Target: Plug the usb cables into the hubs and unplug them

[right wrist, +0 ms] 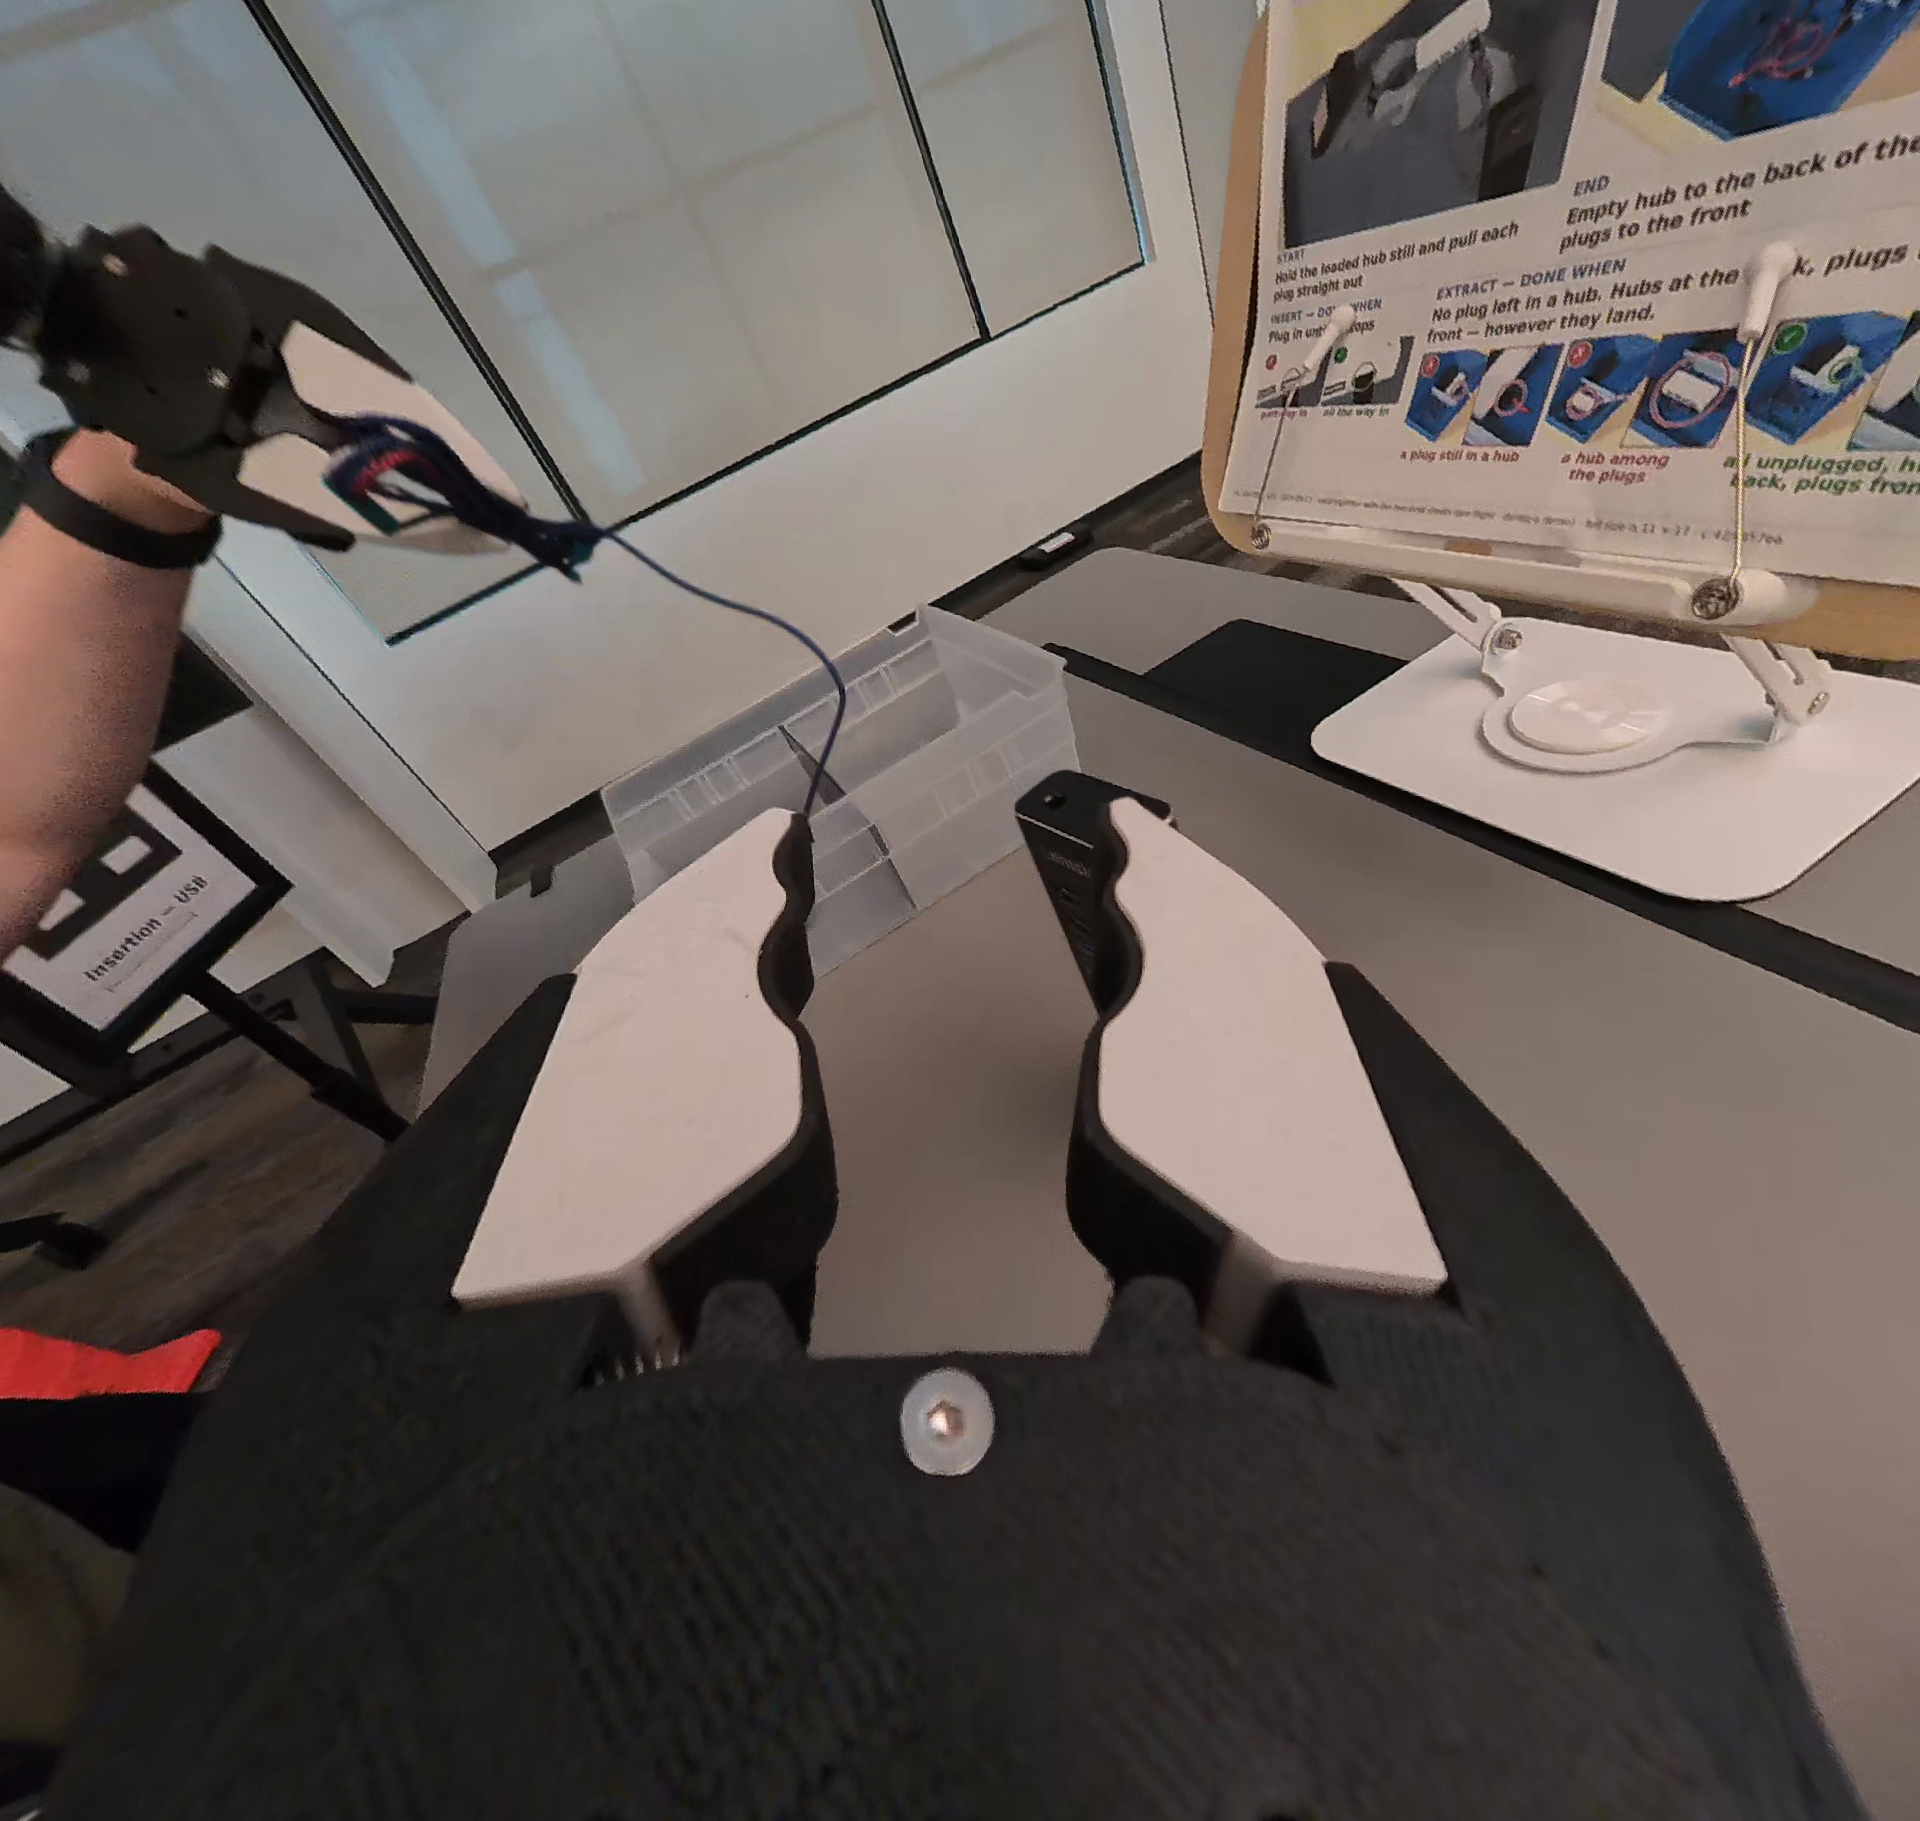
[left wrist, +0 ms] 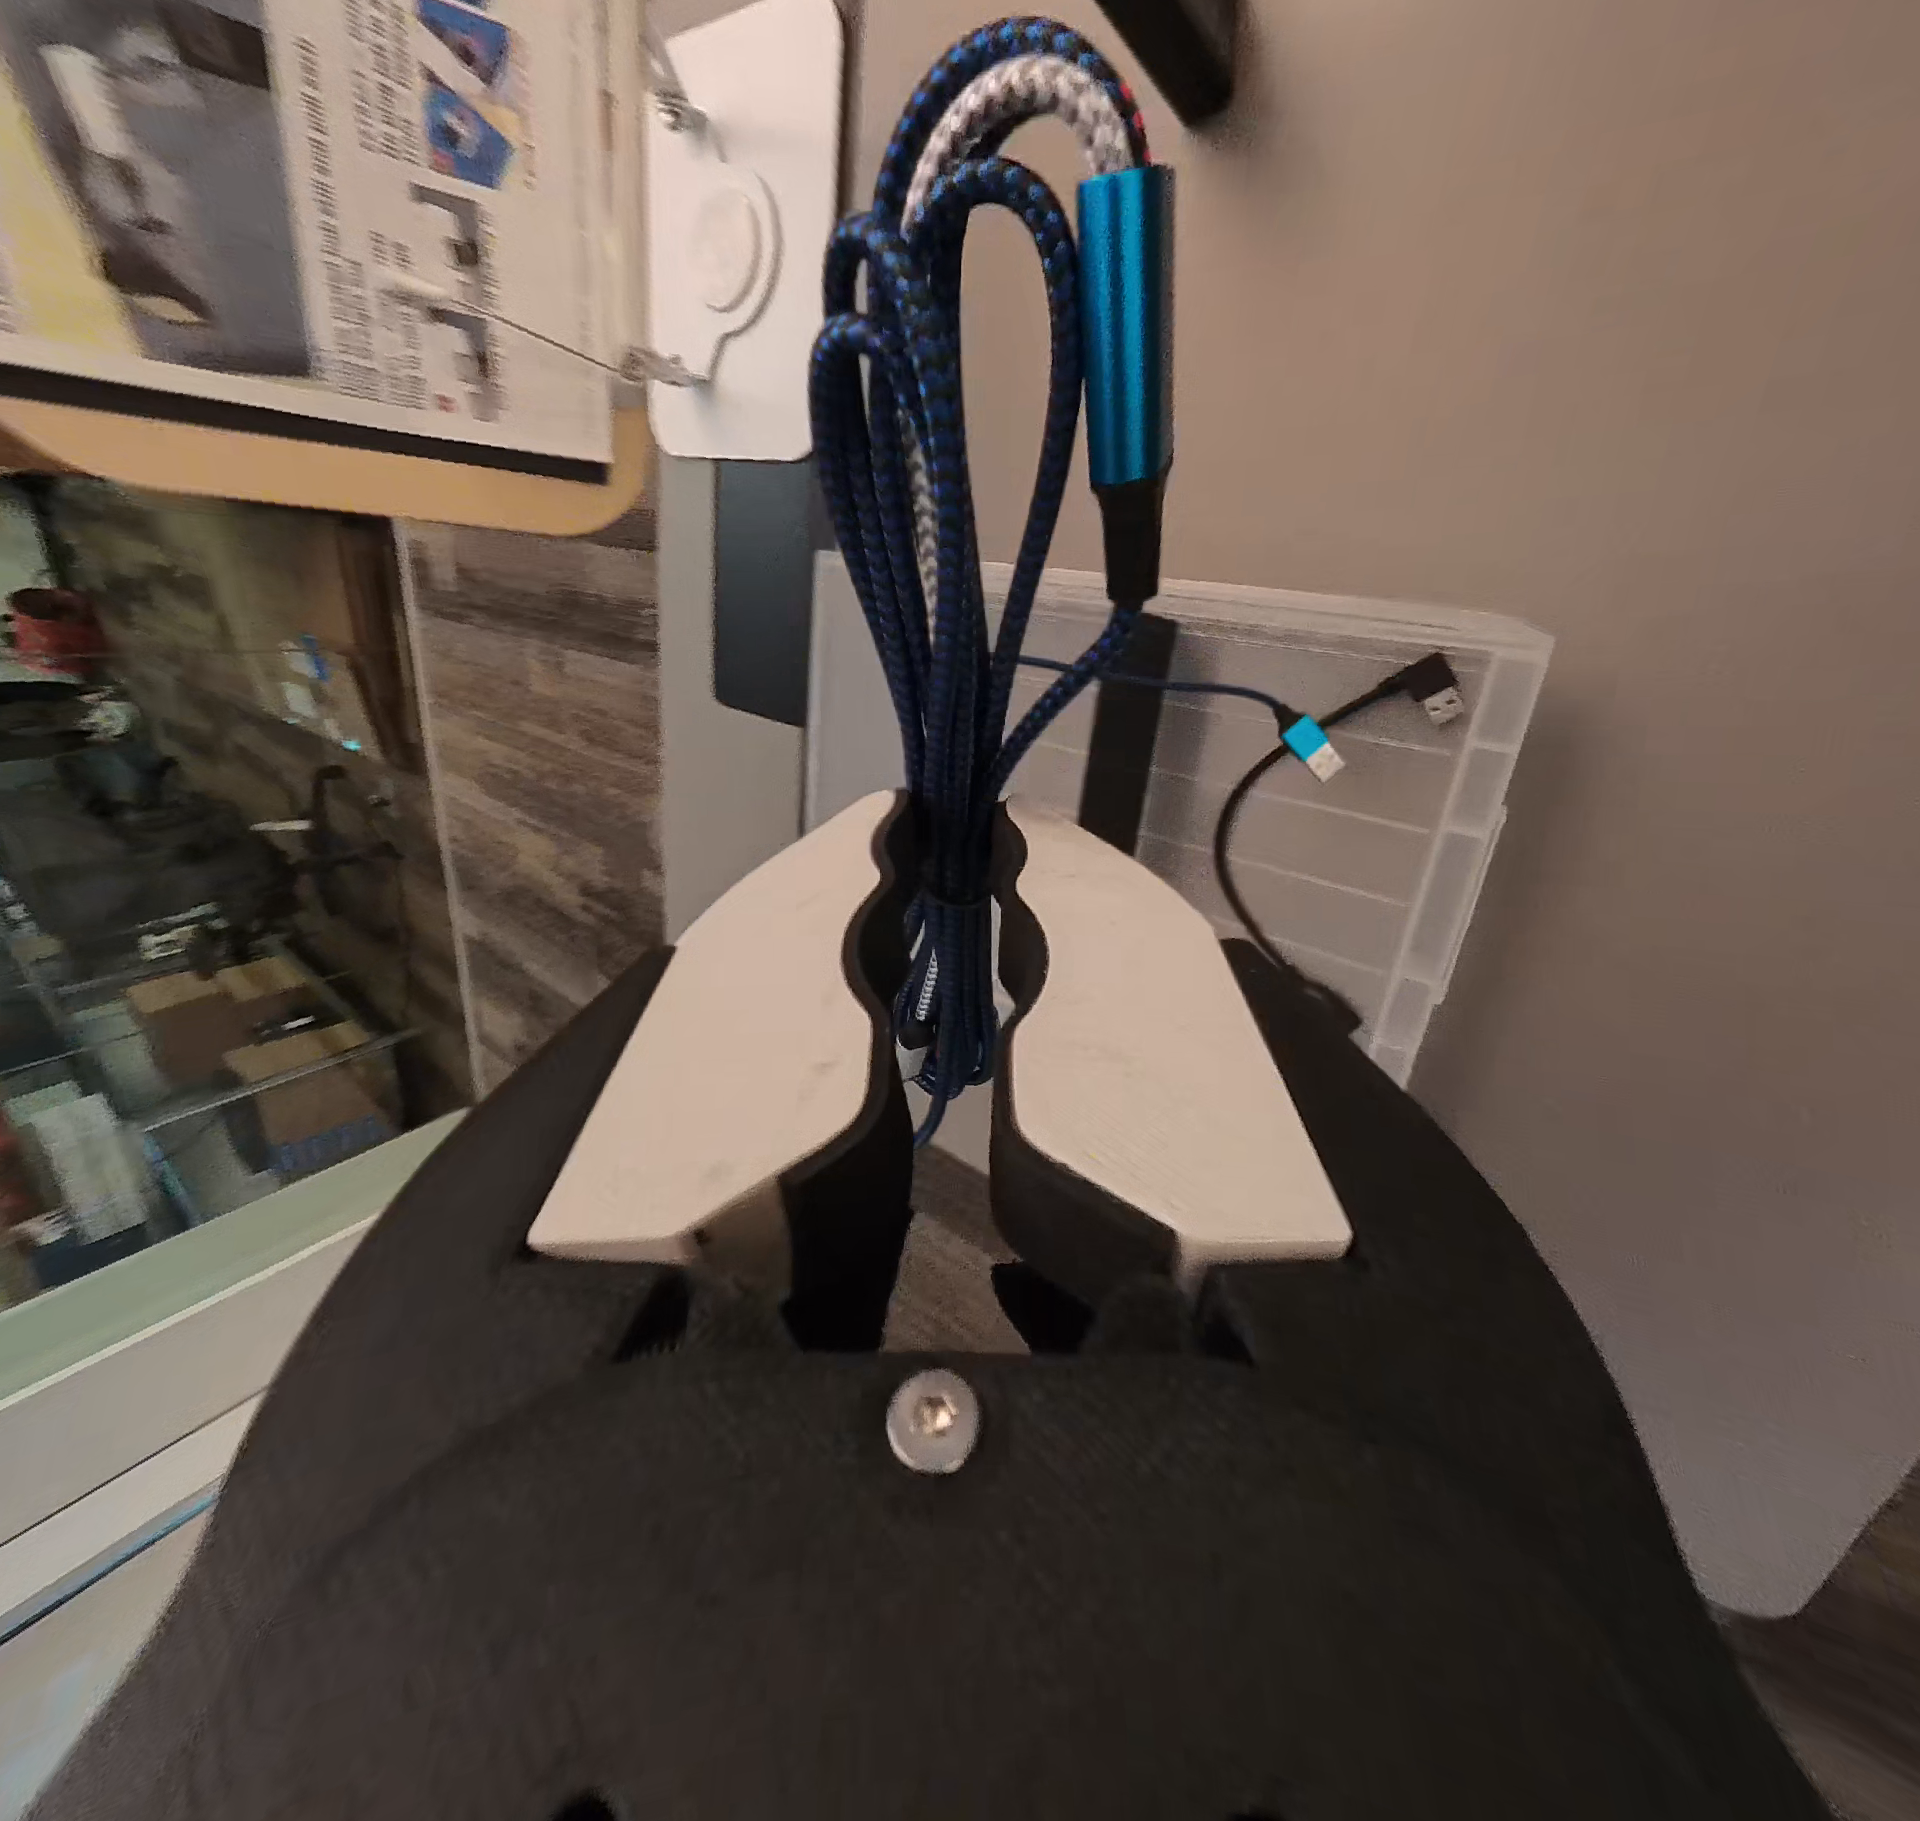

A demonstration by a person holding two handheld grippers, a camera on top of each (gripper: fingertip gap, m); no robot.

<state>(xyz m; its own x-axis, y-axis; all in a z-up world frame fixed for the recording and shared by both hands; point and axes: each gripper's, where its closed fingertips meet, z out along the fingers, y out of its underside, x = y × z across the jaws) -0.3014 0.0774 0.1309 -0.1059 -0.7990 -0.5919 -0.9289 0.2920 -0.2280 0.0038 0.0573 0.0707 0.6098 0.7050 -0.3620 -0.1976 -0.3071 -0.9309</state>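
On the left, our left gripper [left wrist: 951, 898] is clenched on a coiled bundle of blue-and-black braided USB cable [left wrist: 935, 483], with a white braided strand and a metallic blue cylindrical splitter [left wrist: 1125, 327] hanging in the loops. From that bundle a thin blue lead runs out to a bright blue USB plug [left wrist: 1311, 748], loose over the clear plastic compartment box [left wrist: 1455, 888], just beside a black right-angle USB plug [left wrist: 1439, 688] on its own black cable.

Moving right, our right gripper [right wrist: 940, 930] is released, jaws apart over the grey tabletop [right wrist: 1558, 1096], grasping nothing. A slim black rectangular hub [right wrist: 1070, 888] shows just behind its right fingertip; we cannot tell whether they touch. Furthest right stands a white tilting stand holding a printed instruction sheet [right wrist: 1579, 244].

We judge the task barely under way: both visible plugs are free, and nothing appears seated in the hub. Plugging in and pulling out remain.
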